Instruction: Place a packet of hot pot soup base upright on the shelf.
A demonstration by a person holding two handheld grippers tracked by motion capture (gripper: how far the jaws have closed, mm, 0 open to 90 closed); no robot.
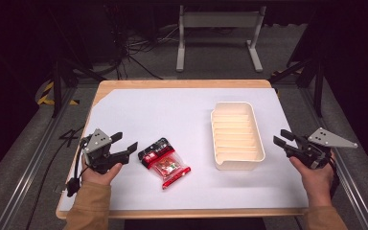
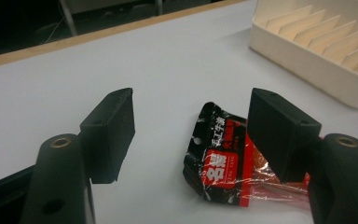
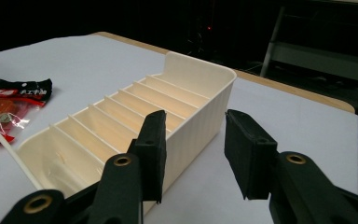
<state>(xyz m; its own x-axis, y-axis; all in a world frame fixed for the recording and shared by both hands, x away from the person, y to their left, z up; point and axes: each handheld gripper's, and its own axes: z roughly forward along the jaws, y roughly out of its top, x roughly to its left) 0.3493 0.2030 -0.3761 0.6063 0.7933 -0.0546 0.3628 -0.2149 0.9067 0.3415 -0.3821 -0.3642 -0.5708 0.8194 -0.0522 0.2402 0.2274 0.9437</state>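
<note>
A: So, which step is in hand now, in your opinion?

B: I think it is the approach to the snack packet [image 1: 164,163]. The left hand-held gripper [image 1: 124,145] is just beside the packet, on its left, and in the left gripper view its jaws stand wide apart with nothing between them. The packet [image 2: 228,158] lies flat on the white tabletop [image 1: 163,110], a little ahead of the jaws and more toward the right one.

A: And the right hand-held gripper [image 1: 281,137]?

B: It is also released and holds nothing. It waits just right of the cream tray [image 1: 237,165], not touching it. In the right gripper view the tray wall [image 3: 200,116] is straight ahead of the jaws, and its slots look empty.

A: Then nothing is picked up yet?

B: No, the packet is well apart from the tray, to its left. I judge the work is at its beginning.

A: What does the next move call for?

B: The left hand-held gripper must go forward and lower, so one jaw comes on each side of the packet, perhaps at the black top edge. The foil is thin and flat, so the jaws need to come very close to the tabletop before they close. Otherwise it may slip away.
</note>
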